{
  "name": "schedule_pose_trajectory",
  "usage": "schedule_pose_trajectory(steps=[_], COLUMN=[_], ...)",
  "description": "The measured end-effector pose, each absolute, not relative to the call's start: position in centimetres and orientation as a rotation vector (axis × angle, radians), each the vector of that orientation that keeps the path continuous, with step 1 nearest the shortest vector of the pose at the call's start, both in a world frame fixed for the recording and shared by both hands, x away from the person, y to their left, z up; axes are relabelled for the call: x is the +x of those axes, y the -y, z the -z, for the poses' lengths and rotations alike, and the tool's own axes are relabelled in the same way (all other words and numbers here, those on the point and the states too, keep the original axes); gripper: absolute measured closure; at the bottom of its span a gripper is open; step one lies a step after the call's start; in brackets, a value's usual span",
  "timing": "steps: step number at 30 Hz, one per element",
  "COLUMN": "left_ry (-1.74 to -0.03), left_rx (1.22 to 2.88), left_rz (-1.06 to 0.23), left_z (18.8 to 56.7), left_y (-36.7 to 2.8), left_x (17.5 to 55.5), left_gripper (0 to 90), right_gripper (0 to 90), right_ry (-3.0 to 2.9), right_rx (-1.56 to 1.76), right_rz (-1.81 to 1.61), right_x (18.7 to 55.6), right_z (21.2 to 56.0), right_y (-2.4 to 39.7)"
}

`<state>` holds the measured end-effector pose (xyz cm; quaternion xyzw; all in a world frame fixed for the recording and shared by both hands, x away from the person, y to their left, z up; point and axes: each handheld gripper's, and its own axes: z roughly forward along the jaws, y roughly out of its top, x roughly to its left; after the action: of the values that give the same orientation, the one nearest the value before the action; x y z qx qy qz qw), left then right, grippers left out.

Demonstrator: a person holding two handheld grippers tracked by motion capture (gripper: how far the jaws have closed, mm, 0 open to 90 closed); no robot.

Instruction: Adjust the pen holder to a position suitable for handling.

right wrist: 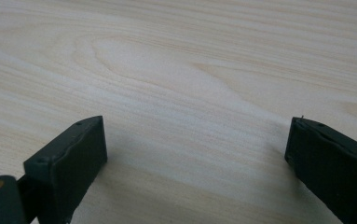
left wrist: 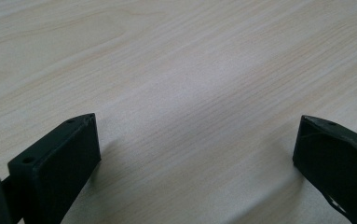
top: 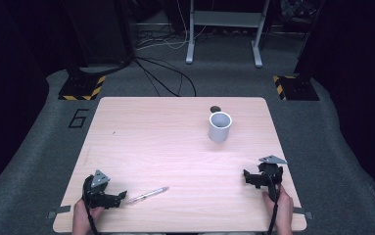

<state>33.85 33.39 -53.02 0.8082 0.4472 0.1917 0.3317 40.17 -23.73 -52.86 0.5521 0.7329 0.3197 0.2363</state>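
Observation:
A silver pen (top: 148, 195) lies on the light wooden table (top: 165, 142) near its front edge, just right of my left gripper (top: 117, 198). That gripper rests low on the table at the front left, held by a hand, and its jaws stand wide apart over bare wood in the left gripper view (left wrist: 197, 140). My right gripper (top: 251, 178) sits at the front right, also held by a hand. Its jaws are spread wide with nothing between them in the right gripper view (right wrist: 197, 140). A white cup (top: 220, 127) stands upright at the back right of the table.
A small dark object (top: 215, 108) lies just behind the cup. Beyond the table are a grey carpet, black cables (top: 165, 73), a metal stand (top: 224, 29) and bases with yellow-black stripes (top: 82, 88).

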Motion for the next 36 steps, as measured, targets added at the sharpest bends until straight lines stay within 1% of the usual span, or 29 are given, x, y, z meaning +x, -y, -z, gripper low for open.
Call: schedule_pose_trajectory(steps=[17, 22, 32, 36], left_ry=[-1.167, -1.167, -1.167, -1.167], left_rx=[2.097, 2.097, 2.097, 2.097], left_rz=[-0.520, -0.521, -0.521, -0.521], left_z=[53.17, 53.16, 53.17, 53.16], left_y=[-33.32, -33.32, -33.31, -33.32], left_x=[33.89, 33.89, 33.89, 33.89], left_gripper=[0.6, 0.6, 0.6, 0.6], right_gripper=[4.6, 3.7, 1.6, 1.3], right_ry=[-1.997, -2.046, -2.086, -2.086], right_rx=[1.526, 1.484, 1.503, 1.526], right_rz=[-0.875, -0.878, -0.849, -0.898], right_x=[40.10, 39.94, 40.16, 40.24], right_z=[52.87, 52.86, 52.51, 51.89], right_y=[23.64, 24.09, 24.28, 24.47])
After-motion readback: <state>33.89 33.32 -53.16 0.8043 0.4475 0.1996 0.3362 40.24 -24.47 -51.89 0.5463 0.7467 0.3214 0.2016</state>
